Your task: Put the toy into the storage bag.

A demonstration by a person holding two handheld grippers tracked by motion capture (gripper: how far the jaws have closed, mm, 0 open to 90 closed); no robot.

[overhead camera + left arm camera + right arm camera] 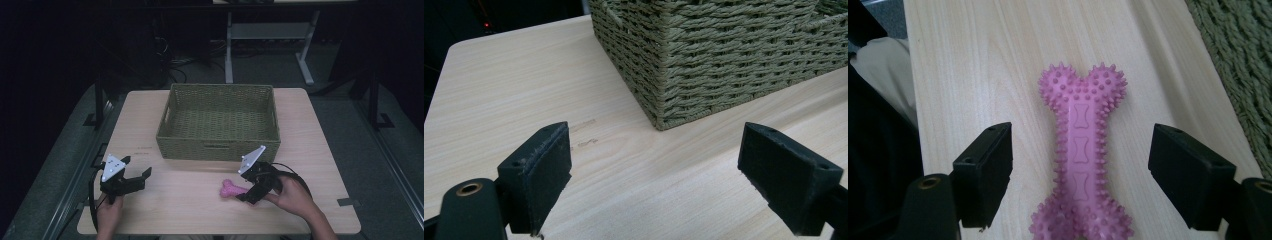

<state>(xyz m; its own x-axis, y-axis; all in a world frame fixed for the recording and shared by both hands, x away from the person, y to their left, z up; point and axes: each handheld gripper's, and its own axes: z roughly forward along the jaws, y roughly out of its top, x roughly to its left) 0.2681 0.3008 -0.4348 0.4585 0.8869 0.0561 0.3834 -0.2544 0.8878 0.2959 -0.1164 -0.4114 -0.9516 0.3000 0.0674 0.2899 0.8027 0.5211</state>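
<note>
pink spiky bone toy (1080,155) lies flat on the table (190,200), near the front edge, just in front of the woven basket (217,120) and a bit right of centre. judging by the layout, the job looks like getting the toy into the basket, and none of that is done yet: the toy isn't lifted or gripped, and the basket's inside looks empty from the high view, tho the near wall hides a strip of its floor.

right gripper (1080,187) is spread wide w/ the toy's shaft running straight up between the jaws, roughly centred, one knobby end near the camera and the other pointing away. jaws are apart from it on both sides, no contact visible. whether they're low enough to close on the shaft is hard to tell from these angles, prob close. left to do: close on the shaft, lift, carry over the near wall, let go.

left gripper (654,175) is also spread, holding nothing, aimed at the basket's near left corner, well apart from the toy. in the high view the right gripper (248,192) sits right at the toy's (231,189) right end, the left gripper (131,176) off at the table's left.
</note>
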